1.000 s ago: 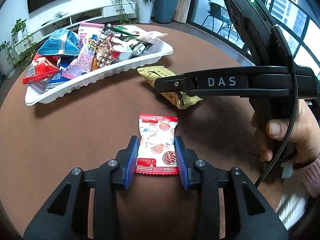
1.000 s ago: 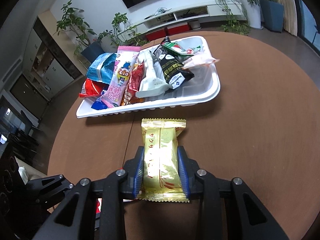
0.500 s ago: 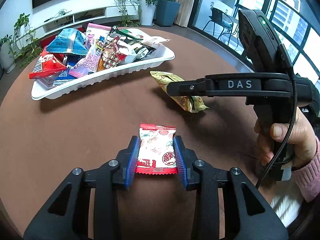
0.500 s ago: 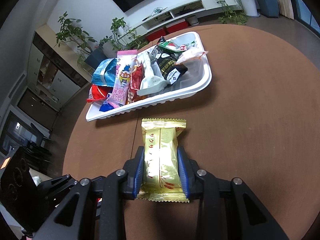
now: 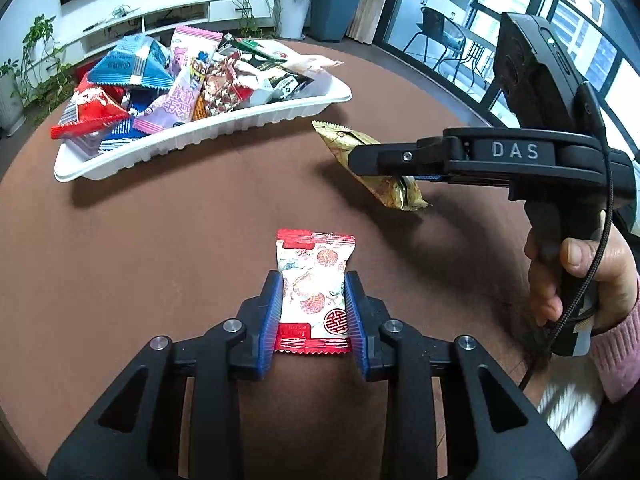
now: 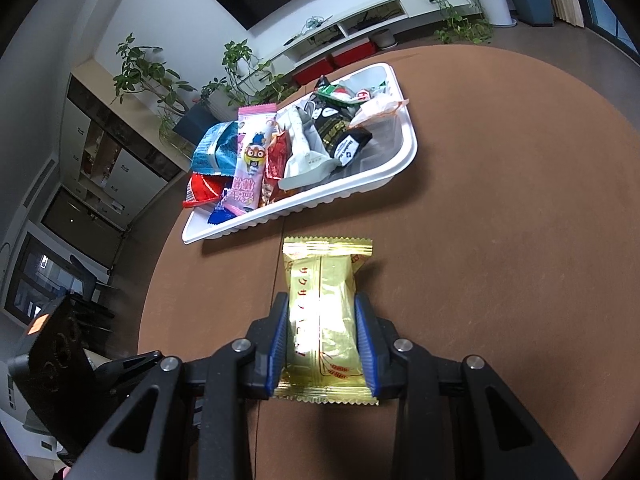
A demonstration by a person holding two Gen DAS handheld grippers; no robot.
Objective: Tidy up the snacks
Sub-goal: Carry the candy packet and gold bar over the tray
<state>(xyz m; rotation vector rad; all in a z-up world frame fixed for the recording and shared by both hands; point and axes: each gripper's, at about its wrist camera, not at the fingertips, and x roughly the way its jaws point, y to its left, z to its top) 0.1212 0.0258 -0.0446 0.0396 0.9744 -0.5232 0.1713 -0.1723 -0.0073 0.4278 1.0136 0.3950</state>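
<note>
Left gripper (image 5: 312,312) angled down, jaws just been closing, now clamped on the red-and-white candy packet (image 5: 314,296); right gripper (image 6: 322,340) grasps the gold wafer packet (image 6: 326,312) above the tabletop (image 6: 500,240)

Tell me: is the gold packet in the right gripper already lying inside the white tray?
No, the gold packet sits clamped in the right gripper, short of the white tray.

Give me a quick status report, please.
Left gripper closing on red-white snack. Right gripper holds gold snack. White tray ahead, path clear.
</note>
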